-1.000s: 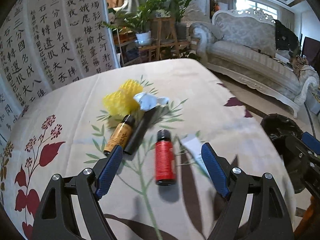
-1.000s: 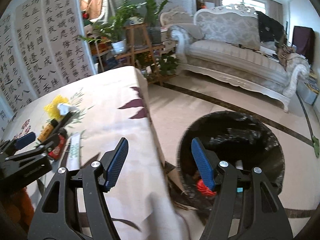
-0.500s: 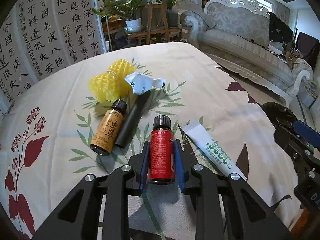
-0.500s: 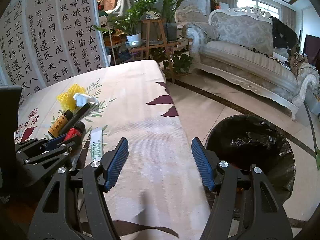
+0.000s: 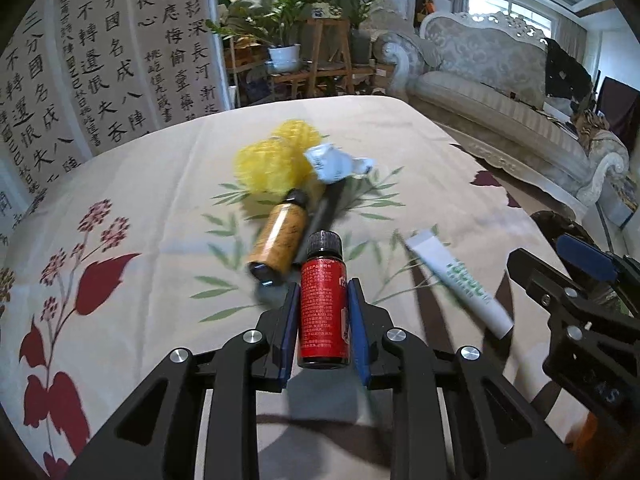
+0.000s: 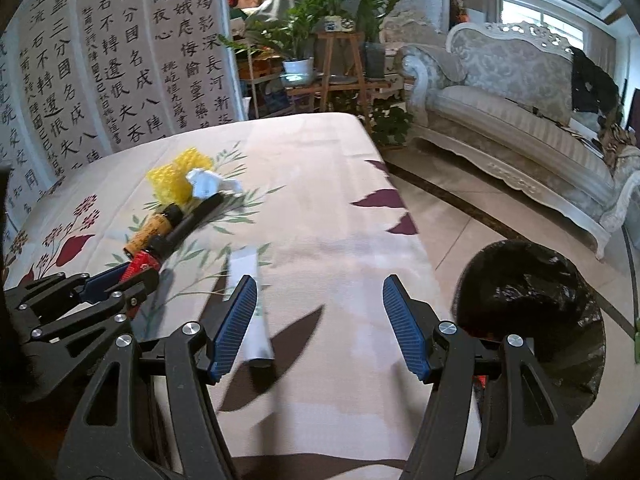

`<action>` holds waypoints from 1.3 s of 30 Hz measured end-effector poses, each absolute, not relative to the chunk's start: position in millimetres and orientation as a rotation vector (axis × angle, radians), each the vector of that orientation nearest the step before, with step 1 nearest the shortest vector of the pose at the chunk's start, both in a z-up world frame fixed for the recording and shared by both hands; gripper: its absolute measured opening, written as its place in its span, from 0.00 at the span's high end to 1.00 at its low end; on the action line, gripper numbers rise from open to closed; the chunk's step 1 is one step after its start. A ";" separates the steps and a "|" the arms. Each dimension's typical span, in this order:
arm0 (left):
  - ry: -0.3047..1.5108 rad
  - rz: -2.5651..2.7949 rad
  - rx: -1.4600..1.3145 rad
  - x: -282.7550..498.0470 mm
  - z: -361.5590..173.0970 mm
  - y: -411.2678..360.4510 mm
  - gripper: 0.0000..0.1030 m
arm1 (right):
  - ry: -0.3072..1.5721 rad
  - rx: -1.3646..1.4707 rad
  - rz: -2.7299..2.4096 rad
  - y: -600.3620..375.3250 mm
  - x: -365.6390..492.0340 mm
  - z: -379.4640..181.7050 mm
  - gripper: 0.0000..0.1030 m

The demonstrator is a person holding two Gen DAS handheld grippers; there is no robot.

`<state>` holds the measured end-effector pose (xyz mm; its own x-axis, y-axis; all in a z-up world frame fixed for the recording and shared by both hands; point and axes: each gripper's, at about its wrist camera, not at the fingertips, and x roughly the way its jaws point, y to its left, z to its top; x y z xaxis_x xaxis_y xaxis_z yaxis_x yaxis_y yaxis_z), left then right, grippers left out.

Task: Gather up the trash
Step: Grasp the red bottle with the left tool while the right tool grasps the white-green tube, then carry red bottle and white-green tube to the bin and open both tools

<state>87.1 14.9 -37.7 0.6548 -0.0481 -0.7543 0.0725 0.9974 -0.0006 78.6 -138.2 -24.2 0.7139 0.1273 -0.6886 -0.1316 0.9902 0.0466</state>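
My left gripper is shut on a small red bottle with a black cap, its blue pads pressing both sides. Beyond it on the floral tablecloth lie an amber bottle, a black stick, a yellow foam net and a crumpled white wrapper. A white tube lies to the right. My right gripper is open over the cloth, the white tube by its left finger. In the right wrist view the left gripper holds the red bottle.
A bin with a black liner stands on the tiled floor off the table's right edge. A calligraphy screen rises behind the table. Potted plants and a pale sofa fill the back of the room.
My left gripper went from wide open to shut on the red bottle, which now sits a little off the cloth. My right gripper swung left from above the bin to over the table.
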 end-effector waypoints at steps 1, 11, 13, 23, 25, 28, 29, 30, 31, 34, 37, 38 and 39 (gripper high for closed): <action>0.855 -0.061 0.027 85.1 -37.0 19.7 0.76 | 0.766 -0.008 0.151 -134.7 78.7 -25.1 0.38; 0.848 -0.007 0.003 68.1 -34.8 56.7 0.76 | 0.819 -0.041 0.224 -101.7 86.6 -36.6 0.44; 0.847 -0.003 -0.001 66.3 -35.2 59.1 0.76 | 0.839 -0.052 0.229 -97.2 89.4 -40.3 0.53; 0.845 -0.005 -0.021 61.9 -38.8 66.1 0.76 | 0.884 -0.087 0.230 -90.9 88.8 -47.2 0.83; 0.843 -0.008 -0.022 61.6 -38.6 65.7 0.76 | 0.882 -0.085 0.229 -91.0 88.2 -47.3 0.84; 0.839 -0.010 -0.020 60.2 -38.1 64.6 0.76 | 0.878 -0.075 0.231 -92.1 85.0 -47.0 0.84; 0.837 -0.010 -0.020 59.3 -38.2 64.0 0.76 | 0.876 -0.072 0.231 -94.0 83.7 -46.8 0.84; 0.836 -0.012 -0.020 58.2 -38.0 63.2 0.76 | 0.873 -0.069 0.231 -95.1 82.0 -46.3 0.84; 0.835 -0.012 -0.020 58.1 -37.8 62.5 0.76 | 0.869 -0.066 0.231 -96.5 80.3 -45.5 0.84; 0.829 -0.018 -0.023 55.5 -36.6 58.6 0.76 | 0.859 -0.056 0.227 -100.5 75.3 -42.7 0.84; 0.819 -0.028 -0.021 53.2 -34.4 54.6 0.76 | 0.848 -0.050 0.220 -105.3 69.8 -39.2 0.84; 0.817 -0.031 -0.018 52.3 -33.6 51.6 0.76 | 0.844 -0.048 0.217 -106.9 68.2 -38.1 0.84; 0.812 -0.036 -0.016 51.0 -32.6 48.6 0.76 | 0.839 -0.044 0.213 -109.7 65.8 -36.6 0.84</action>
<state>51.0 48.6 -32.6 0.6872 -0.0383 -0.7254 0.0257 0.9993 -0.0284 65.8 -109.7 -36.6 0.6481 0.1696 -0.7424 -0.2044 0.9778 0.0449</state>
